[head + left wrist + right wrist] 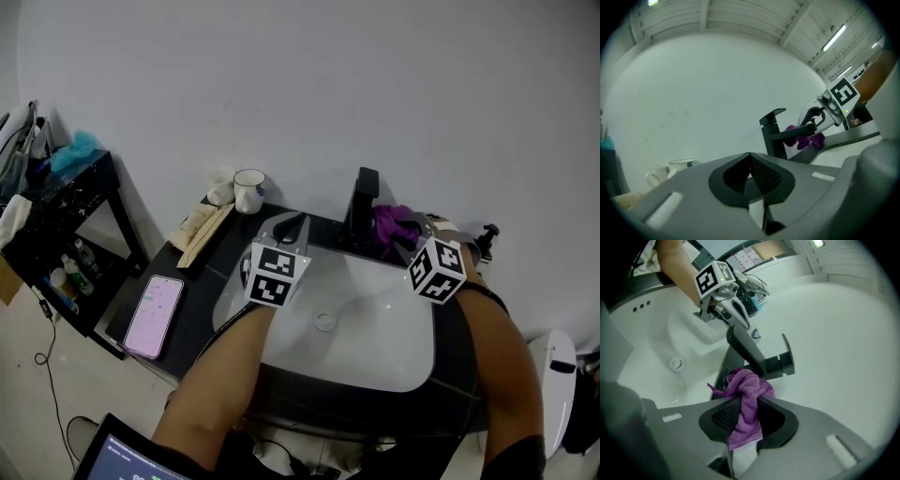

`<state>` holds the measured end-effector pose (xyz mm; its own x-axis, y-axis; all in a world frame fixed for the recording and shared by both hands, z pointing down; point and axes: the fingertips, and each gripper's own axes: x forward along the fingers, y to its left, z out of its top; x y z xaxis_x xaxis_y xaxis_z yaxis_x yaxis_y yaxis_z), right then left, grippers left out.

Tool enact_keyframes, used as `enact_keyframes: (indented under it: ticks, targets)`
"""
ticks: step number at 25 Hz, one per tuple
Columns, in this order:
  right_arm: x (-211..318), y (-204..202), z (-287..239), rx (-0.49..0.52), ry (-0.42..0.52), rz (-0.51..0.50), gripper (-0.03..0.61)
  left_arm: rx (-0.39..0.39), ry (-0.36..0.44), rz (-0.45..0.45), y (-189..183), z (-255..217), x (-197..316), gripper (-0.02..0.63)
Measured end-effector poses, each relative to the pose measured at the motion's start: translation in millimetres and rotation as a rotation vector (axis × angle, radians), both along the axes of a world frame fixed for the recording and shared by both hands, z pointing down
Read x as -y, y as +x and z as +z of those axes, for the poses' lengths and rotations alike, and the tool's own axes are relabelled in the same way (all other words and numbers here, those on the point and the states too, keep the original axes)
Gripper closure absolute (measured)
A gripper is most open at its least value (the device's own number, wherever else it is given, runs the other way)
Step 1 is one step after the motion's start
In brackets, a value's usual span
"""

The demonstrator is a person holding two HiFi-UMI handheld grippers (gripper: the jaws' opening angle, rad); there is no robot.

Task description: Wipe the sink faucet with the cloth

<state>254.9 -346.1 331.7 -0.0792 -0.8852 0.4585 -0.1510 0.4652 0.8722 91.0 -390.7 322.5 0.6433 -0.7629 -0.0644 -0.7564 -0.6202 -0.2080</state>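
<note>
A black faucet (pixel 361 202) stands at the back of the white sink (pixel 375 361). My right gripper (pixel 405 236) is shut on a purple cloth (pixel 390 223), which is bunched against the right side of the faucet's base. In the right gripper view the cloth (pixel 746 401) hangs between the jaws of that gripper (pixel 743 417), just below the faucet (pixel 757 357). My left gripper (pixel 292 227) hovers over the sink's back left corner, left of the faucet. Its jaws are shut on nothing in the left gripper view (pixel 751 174), where the faucet (pixel 772 136) and the cloth (pixel 807 139) show ahead.
Two mugs (pixel 248 190) stand on the dark counter (pixel 199 300) left of the sink, next to a paper-wrapped packet (pixel 201 234). A phone (pixel 156 304) with a lit screen lies at the counter's left end. A black shelf (pixel 58 220) with bottles is further left. The drain (pixel 324 322) sits mid-basin.
</note>
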Motion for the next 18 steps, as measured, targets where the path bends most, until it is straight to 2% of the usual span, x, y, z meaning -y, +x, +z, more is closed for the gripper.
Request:
enact_keyframes:
  ticks: [6, 10, 18]
  targets:
    - [18, 3, -48, 0.012, 0.090, 0.024, 0.479, -0.001, -0.001, 0.001, 0, 1, 0, 0.597]
    - [33, -1, -67, 0.044, 0.114, 0.036, 0.478, -0.008, -0.005, -0.002, -1, 1, 1, 0.597]
    - [49, -23, -48, 0.045, 0.088, 0.021, 0.477, -0.014, -0.005, 0.010, 2, 1, 1, 0.597]
